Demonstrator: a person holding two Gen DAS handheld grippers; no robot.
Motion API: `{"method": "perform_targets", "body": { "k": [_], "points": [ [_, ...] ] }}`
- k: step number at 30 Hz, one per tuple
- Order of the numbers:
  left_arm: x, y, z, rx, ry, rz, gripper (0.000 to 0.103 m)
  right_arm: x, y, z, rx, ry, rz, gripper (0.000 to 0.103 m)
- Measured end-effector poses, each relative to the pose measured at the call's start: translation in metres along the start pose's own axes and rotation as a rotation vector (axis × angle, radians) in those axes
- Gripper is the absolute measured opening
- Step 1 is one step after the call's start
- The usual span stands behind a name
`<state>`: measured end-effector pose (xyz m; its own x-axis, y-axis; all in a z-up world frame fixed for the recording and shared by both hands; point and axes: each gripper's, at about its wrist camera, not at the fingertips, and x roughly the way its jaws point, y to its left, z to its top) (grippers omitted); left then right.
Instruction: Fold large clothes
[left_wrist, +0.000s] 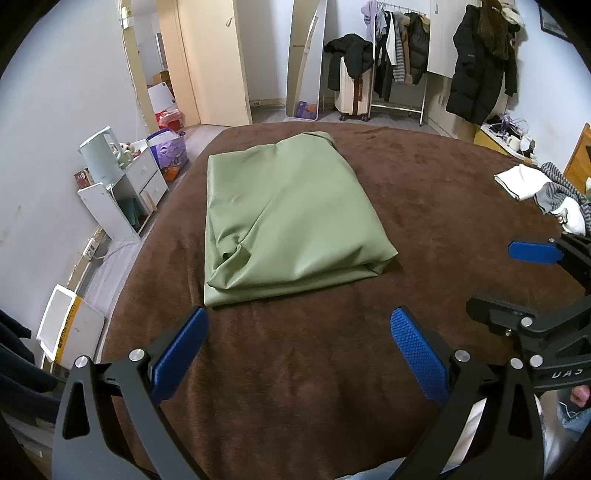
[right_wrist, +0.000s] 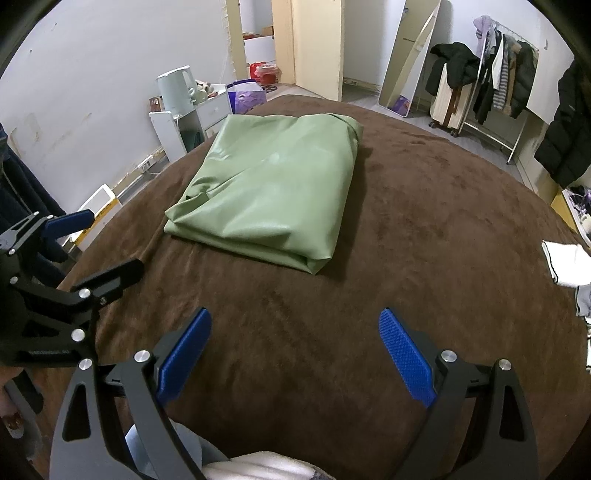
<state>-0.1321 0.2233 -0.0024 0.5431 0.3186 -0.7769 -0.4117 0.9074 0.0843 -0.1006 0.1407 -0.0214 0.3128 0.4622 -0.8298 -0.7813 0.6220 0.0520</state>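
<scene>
On the brown blanket, green garment (seemingly folded); both tongs agape, empty.

Dim, flat indoor light, bluish cast. Soft shadow right of the green cloth, faint sheen on top. Heavy fisheye bending, black corner vignette. Focus sharp.

A pale kettle tops white drawers; a suitcase stands beside a clothes rack

Smooth, perhaps satin-sheened green cloth, matt plush brown blanket
</scene>
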Motion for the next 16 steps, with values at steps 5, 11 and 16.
{"method": "perform_targets", "body": {
  "k": [5, 11, 16],
  "points": [
    [-0.0016, -0.0002, -0.0005, 0.003, -0.002, 0.005, 0.097, -0.0005, -0.0001, -0.0008, 0.0, 0.001, 0.003, 0.091],
    [-0.0028, 0.0008, -0.0001, 0.001, -0.004, 0.009, 0.097, -0.0006, 0.0008, -0.0008, -0.001, 0.001, 0.004, 0.091],
    [-0.0034, 0.0009, -0.0006, 0.0, -0.003, 0.008, 0.097, -0.0009, 0.0018, -0.0013, -0.003, 0.005, 0.005, 0.091]
  ]
}}
